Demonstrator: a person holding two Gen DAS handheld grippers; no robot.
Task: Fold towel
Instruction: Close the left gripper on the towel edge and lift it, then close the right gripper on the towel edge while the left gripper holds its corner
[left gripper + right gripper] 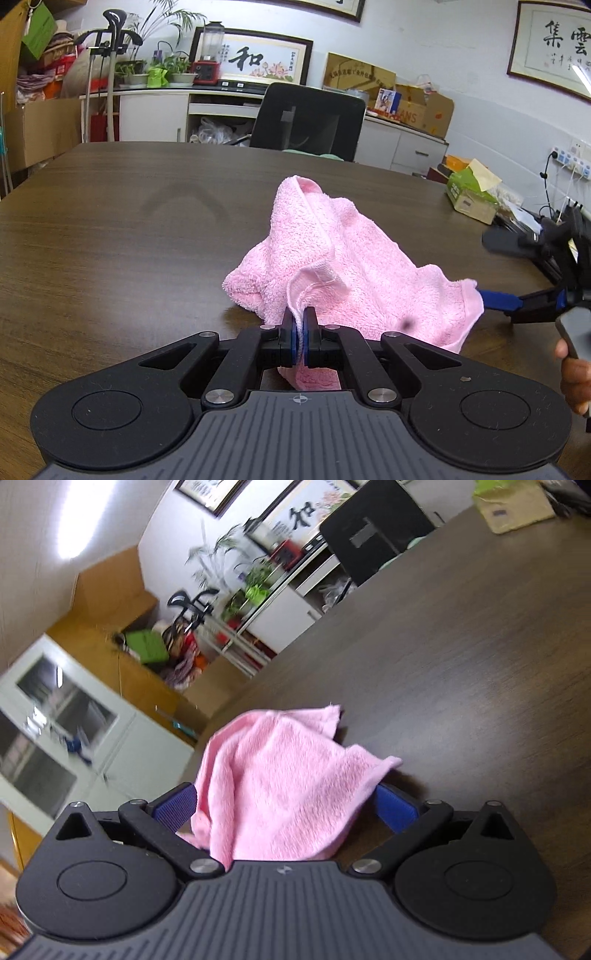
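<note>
Where the pink towel [332, 266] sits, just right of centre in the left wrist view, it is a rumpled heap, part resting on the dark wooden table [129, 229] and part lifted. We note one hemmed edge running down into our left gripper [300, 317] at lower centre, whose fingers are pressed together on that thin fold of cloth, with more towel hanging below between the linkage arms. A small white loop tag shows on the towel just above the pinch.

At the right edge of the same view, our right gripper [495, 301] reaches in; one blue finger pad touches the towel's far corner. From the right wrist view, the towel [280, 786] fills the lower centre and bulges up between the right gripper's [284, 805] blue pads [393, 806], which stand spread wide to either side of the cloth (not clamped on it, as far as we can see). This view is tilted and somewhat blurred.

Farther out: a black office chair [306, 122] at the table's far edge, upper centre; a green tissue box [472, 192] at the table's right side; framed calligraphy [258, 59] and potted plants [162, 66] on a white cabinet along the back wall, upper left.
</note>
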